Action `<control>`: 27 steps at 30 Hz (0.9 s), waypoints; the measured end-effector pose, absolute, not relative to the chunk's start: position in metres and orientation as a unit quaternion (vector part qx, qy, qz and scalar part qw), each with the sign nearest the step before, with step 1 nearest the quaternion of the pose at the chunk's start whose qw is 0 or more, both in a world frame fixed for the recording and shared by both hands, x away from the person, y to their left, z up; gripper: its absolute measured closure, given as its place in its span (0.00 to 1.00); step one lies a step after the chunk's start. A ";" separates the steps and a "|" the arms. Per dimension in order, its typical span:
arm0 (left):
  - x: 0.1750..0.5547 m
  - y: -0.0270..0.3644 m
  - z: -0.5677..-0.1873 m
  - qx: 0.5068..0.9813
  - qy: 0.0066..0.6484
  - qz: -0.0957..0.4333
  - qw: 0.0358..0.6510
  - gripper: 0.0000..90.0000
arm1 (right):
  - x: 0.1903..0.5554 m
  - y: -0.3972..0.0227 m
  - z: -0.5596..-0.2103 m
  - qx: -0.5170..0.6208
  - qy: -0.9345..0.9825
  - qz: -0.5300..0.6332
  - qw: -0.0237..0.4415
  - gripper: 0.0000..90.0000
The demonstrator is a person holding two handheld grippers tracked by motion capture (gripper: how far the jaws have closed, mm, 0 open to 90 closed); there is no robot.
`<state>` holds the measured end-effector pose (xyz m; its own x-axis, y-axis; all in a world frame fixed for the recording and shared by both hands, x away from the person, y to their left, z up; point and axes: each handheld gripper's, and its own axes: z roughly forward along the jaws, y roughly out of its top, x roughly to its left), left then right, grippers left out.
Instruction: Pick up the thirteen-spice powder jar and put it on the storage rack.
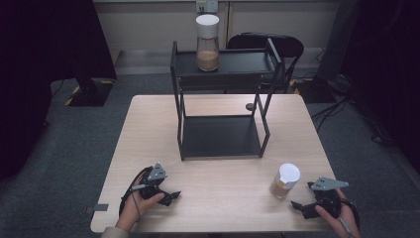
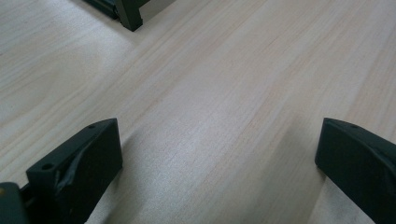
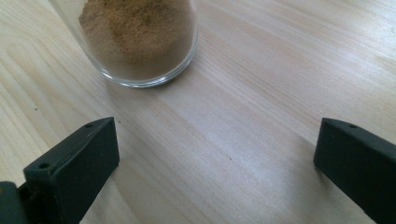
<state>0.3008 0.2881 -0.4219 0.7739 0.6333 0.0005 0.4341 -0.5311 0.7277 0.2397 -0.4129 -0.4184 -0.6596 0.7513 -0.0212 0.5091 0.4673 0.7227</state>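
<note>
A black two-tier metal rack (image 1: 223, 101) stands at the far middle of the light wooden table (image 1: 148, 129). On its top shelf stands a glass jar (image 1: 207, 43) with a white lid and brown powder inside. A second white-lidded jar (image 1: 285, 181) of brown powder stands on the table at the front right, its glass base (image 3: 140, 42) showing in the right gripper view. My right gripper (image 1: 303, 207) rests open just right of that jar, apart from it. My left gripper (image 1: 171, 196) rests open at the front left, jaws (image 2: 219, 163) wide over bare wood.
A rack foot (image 2: 128, 14) shows at the top of the left gripper view. A black chair (image 1: 267, 44) stands behind the table. Dark stands and cables lie on the grey floor at both sides. A small dark spot (image 1: 250, 106) sits on the table by the rack.
</note>
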 end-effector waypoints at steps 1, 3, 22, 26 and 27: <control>0.301 0.288 -0.422 0.865 0.308 0.133 0.373 0.00 | 0.240 -0.413 -0.418 0.376 0.839 0.354 0.171 0.00; 0.301 0.288 -0.422 0.865 0.309 0.133 0.373 0.00 | 0.240 -0.413 -0.418 0.375 0.839 0.354 0.171 0.00; 0.301 0.288 -0.422 0.865 0.308 0.133 0.373 0.00 | 0.243 -0.407 -0.404 0.361 0.840 0.368 0.169 0.01; 0.301 0.288 -0.422 0.865 0.309 0.133 0.373 0.00 | 0.245 -0.401 -0.400 0.350 0.842 0.374 0.169 0.01; 0.301 0.288 -0.422 0.865 0.309 0.133 0.373 0.00 | 0.245 -0.400 -0.399 0.349 0.842 0.375 0.170 0.01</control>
<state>0.3009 0.2881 -0.4219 0.7741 0.6330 0.0003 0.4342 -0.5313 0.7275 0.2455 -0.4003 -0.3993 -0.6995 0.7143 -0.0239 0.4599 0.4755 0.7499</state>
